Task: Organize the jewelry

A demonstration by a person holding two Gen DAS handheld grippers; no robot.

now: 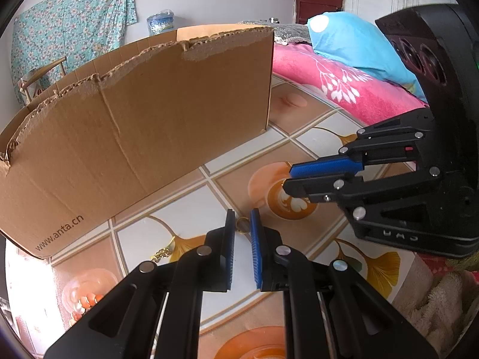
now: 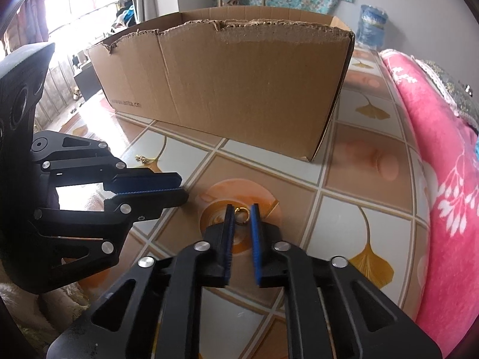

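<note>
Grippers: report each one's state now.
Left gripper: closed on a gold ring.
Right gripper: closed on a second ring.

Patterned tablecloth [image 2: 344,209], cardboard box [image 2: 239,83], gold ring [image 2: 241,216], gold chain [image 1: 160,254]

The cardboard box [image 1: 134,125] carries the one fully readable text: the web address "www.anta.cn", printed in dark letters low on its outer long wall, near the bottom corner at the box's left end; in the right wrist view the same print is blurred. The right gripper's black body [image 1: 419,227] bears small raised letters, seen upside down, seemingly "UMI".
</note>
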